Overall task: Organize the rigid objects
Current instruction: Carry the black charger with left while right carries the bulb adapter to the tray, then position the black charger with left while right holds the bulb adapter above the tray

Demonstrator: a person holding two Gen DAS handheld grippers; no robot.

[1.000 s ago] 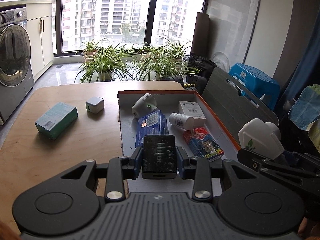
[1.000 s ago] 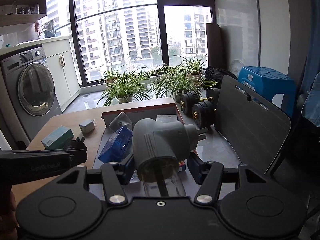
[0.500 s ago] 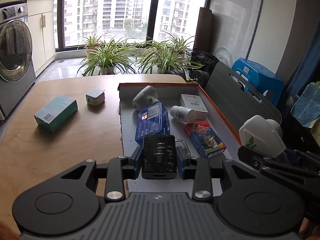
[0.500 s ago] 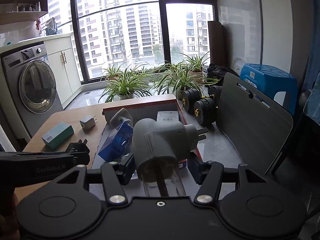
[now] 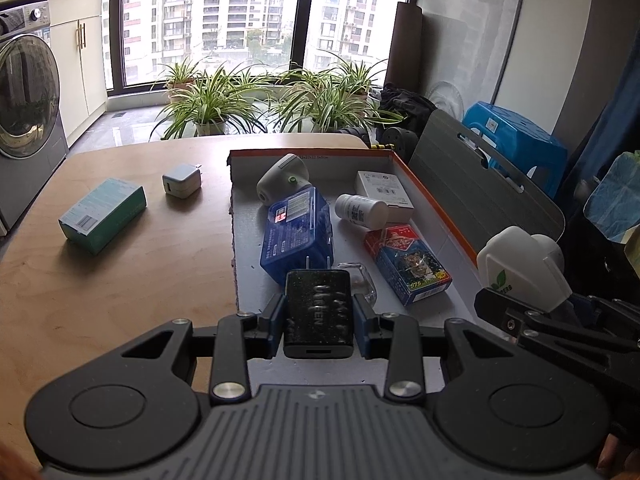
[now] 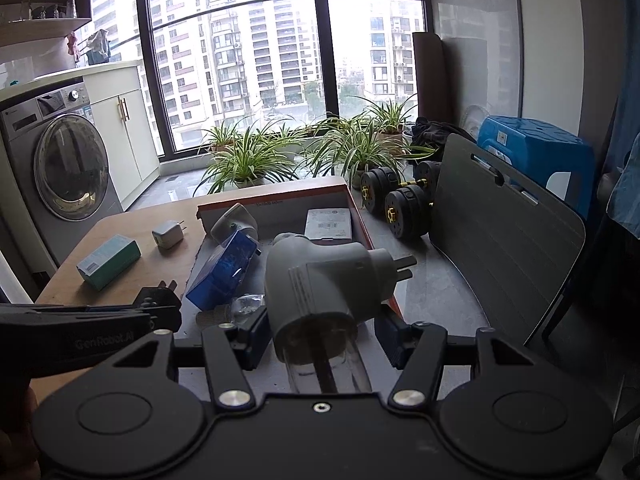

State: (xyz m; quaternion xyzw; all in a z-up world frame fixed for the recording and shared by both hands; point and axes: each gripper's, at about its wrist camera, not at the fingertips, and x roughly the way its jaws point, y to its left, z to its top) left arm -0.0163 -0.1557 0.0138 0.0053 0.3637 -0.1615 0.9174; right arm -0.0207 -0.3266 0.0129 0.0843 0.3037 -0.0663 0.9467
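Note:
My left gripper is shut on a black charger and holds it over the near end of the orange-rimmed box lid. My right gripper is shut on a white spray bottle with a clear body, held at the lid's right side; it shows in the left wrist view. In the lid lie a blue box, a white pill bottle, a card pack, a white carton and a white device. A teal box and a white plug cube lie on the table.
The wooden table runs left of the lid. A grey folded board leans at the lid's right. Dumbbells, potted plants, a blue stool and a washing machine stand around.
The left gripper has drawn back and up a little with the charger; the lid's objects sit lower and further apart in its view. The right gripper keeps holding the spray bottle, nearly still.

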